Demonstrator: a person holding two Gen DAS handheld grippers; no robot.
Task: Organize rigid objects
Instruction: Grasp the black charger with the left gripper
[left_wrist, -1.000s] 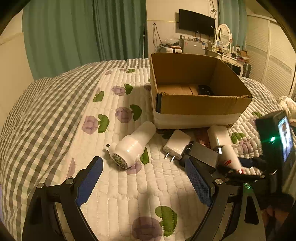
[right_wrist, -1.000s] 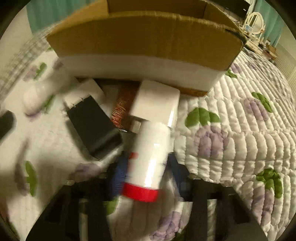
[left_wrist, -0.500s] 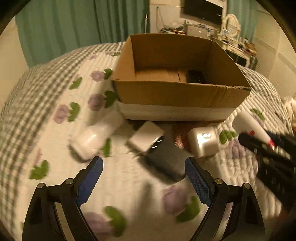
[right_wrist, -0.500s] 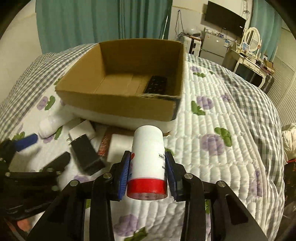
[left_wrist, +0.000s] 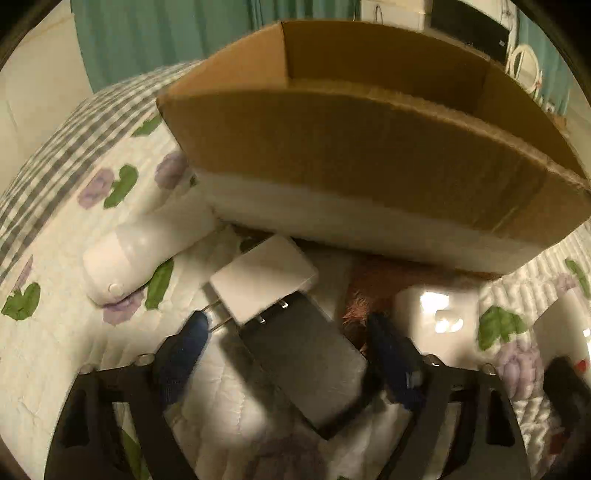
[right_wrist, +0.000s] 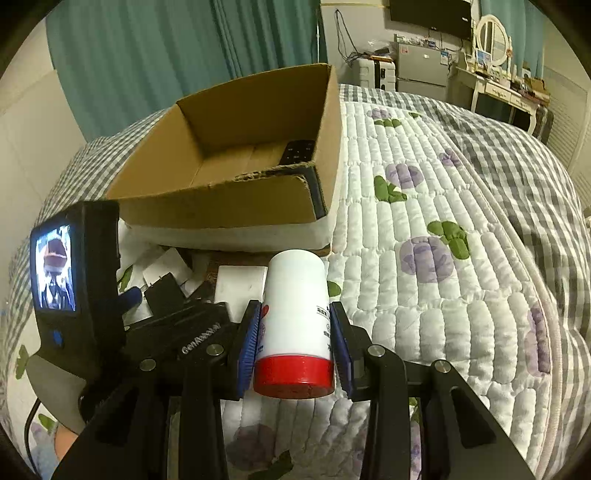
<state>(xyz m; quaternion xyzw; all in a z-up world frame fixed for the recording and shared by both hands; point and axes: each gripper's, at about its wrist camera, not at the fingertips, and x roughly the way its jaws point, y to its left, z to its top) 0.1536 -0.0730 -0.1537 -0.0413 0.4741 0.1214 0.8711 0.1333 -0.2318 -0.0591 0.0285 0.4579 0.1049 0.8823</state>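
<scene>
My right gripper (right_wrist: 295, 339) is shut on a white bottle with a red cap (right_wrist: 295, 314), held above the quilt to the right of the cardboard box (right_wrist: 221, 206). A black remote (right_wrist: 297, 151) lies inside the box. My left gripper (left_wrist: 288, 343) is open, low over the bed, its blue pads on either side of a black charger block (left_wrist: 306, 362). A white plug adapter (left_wrist: 264, 282) leans on the black block. A white hair dryer (left_wrist: 133, 254) lies to the left, a white box (left_wrist: 432, 314) to the right.
The box (left_wrist: 351, 147) stands just behind the pile. A brownish item (left_wrist: 373, 277) lies under the box's front edge. The left gripper's body and screen (right_wrist: 70, 280) show in the right wrist view. The flowered quilt (right_wrist: 443, 258) spreads right; a dresser stands beyond.
My left gripper has moved forward and down until its pads straddle the black charger block. My right gripper has lifted the bottle and swung right and back.
</scene>
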